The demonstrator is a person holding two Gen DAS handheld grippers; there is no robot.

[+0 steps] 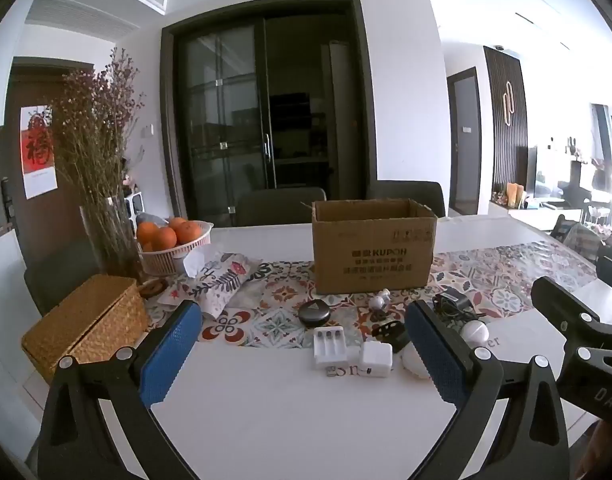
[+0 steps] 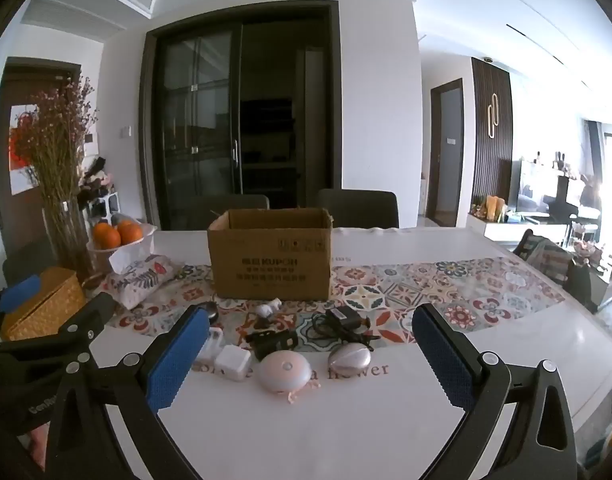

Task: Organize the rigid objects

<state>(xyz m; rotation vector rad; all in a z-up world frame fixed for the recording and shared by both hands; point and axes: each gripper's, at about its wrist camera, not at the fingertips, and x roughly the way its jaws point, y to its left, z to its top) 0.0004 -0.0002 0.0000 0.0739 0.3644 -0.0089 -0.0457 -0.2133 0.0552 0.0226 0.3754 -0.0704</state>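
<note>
Both tools hovered above the white table (image 2: pixel 345 432) with nothing between their blue pads: the left gripper (image 1: pixel 306 344) was spread wide, and the right gripper (image 2: pixel 311 350) likewise. An open brown cardboard box (image 2: pixel 270 258) stood on the patterned floral runner (image 2: pixel 405 292). Just in front of it lay the clutter: a white battery charger (image 1: pixel 329 347) touching a white square plug adapter (image 1: pixel 375 359), a round black case (image 1: pixel 314 313), a black cabled power adapter (image 2: pixel 343 322), a pink round puck (image 2: pixel 285 372) and a silver egg-shaped gadget (image 2: pixel 349 357). A woven straw box (image 1: pixel 86 324) sat well apart at the left
</note>
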